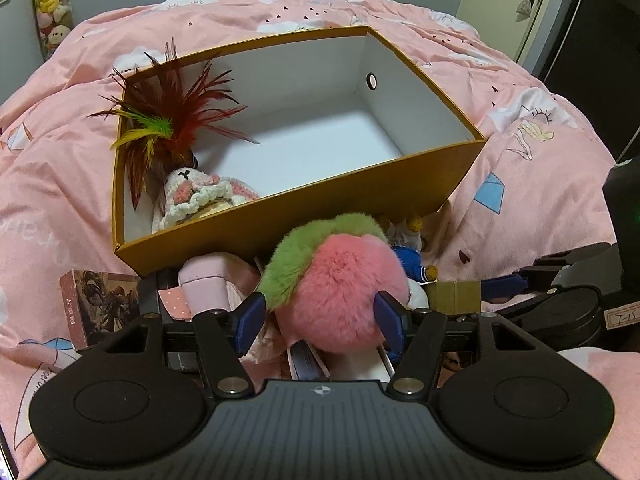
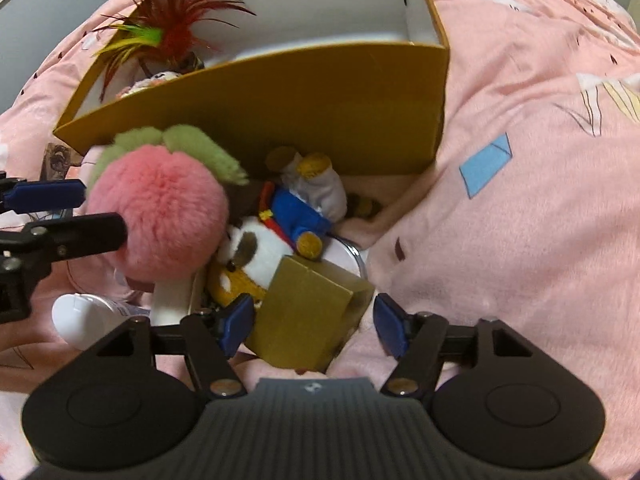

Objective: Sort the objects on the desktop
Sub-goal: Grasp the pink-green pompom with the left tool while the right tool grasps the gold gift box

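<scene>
Left wrist view: the left gripper (image 1: pixel 320 320) is sitting around a fluffy pink and green pompom (image 1: pixel 340 292), fingers spread wide on either side of it. The blue pads look right at the fur, but I can't tell if they're actually squeezing it. Just behind the pompom is a yellow box (image 1: pixel 304 208) lying open on a pink blanket (image 1: pixel 540 184). Inside the box, a red feather toy (image 1: pixel 168 128) and a crocheted bunny (image 1: pixel 196 196) are lying in the near left corner. A small picture box (image 1: pixel 96 304) is lying to the left on the blanket.

Right wrist view: the right gripper (image 2: pixel 314 326) is hanging over a small gold carton (image 2: pixel 308 316), fingers apart; the left pad is close to the carton's side and the right pad is clear of it. Behind the carton a plush toy in blue clothes (image 2: pixel 296 216) is lying by the box wall, with the pompom to its left and a white bottle (image 2: pixel 84 320) low on the left.
</scene>
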Available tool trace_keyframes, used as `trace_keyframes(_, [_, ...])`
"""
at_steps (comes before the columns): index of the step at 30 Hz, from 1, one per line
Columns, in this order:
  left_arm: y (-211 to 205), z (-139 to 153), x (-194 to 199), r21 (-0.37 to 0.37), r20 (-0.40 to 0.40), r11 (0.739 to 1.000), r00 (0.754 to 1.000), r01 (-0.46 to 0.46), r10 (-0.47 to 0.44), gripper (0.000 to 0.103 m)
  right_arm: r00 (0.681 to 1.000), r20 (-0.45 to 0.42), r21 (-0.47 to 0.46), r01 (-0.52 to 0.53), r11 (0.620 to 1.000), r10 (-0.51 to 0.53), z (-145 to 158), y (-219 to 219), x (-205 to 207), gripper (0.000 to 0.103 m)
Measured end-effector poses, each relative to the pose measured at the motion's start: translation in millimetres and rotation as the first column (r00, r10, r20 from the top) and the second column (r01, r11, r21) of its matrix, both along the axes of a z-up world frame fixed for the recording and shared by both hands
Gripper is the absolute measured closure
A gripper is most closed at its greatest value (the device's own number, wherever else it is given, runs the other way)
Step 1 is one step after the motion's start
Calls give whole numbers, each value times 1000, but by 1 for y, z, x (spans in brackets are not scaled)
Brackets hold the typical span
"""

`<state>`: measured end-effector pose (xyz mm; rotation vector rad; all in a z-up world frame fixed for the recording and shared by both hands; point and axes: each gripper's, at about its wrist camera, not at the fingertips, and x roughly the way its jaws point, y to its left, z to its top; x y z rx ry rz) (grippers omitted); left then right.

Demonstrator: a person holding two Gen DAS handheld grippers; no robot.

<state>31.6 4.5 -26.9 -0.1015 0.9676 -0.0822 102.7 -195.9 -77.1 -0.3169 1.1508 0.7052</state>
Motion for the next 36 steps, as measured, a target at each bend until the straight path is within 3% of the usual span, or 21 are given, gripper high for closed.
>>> trace_keyframes(4, [3,-2,3,-23,-11,1000,1000,-11,10,29,998,-55,8,-2,1000,2,-6,-2,4,36])
trace_keyframes(6, [3,-4,4,-32,-20,999,1000,-11,10,29,997,-74,23,4,1000,-3,-6,-5,5,42])
trace_keyframes(15, [0,-13,22,-80,-71,997,997,-17,11,29,999,51,90,-22,996,18,35,-18,8,54])
trace_keyframes(20, [-1,-22,41,-129,-115,989,992,-67,52,24,997,67,81,-37,996,31,32,-20,15,56])
trace_keyframes(26, [-13,-27,57,-66,-96,996,994,-62,56,22,999,6,42,-44,998,44,5,-10,19,50])
trace_keyframes(32, [-27,-36,65,-14,-101,999,995,-29,27,22,999,2,39,-46,998,46,2,-7,17,50])
trace_keyframes(34, [-26,-46,68,-22,-135,999,990,-47,44,26,999,5,33,-53,998,53,2,-7,15,50])
trace_keyframes(36, [-26,-50,67,-37,-151,998,987,-55,49,38,999,4,38,-51,998,50,3,-8,15,50])
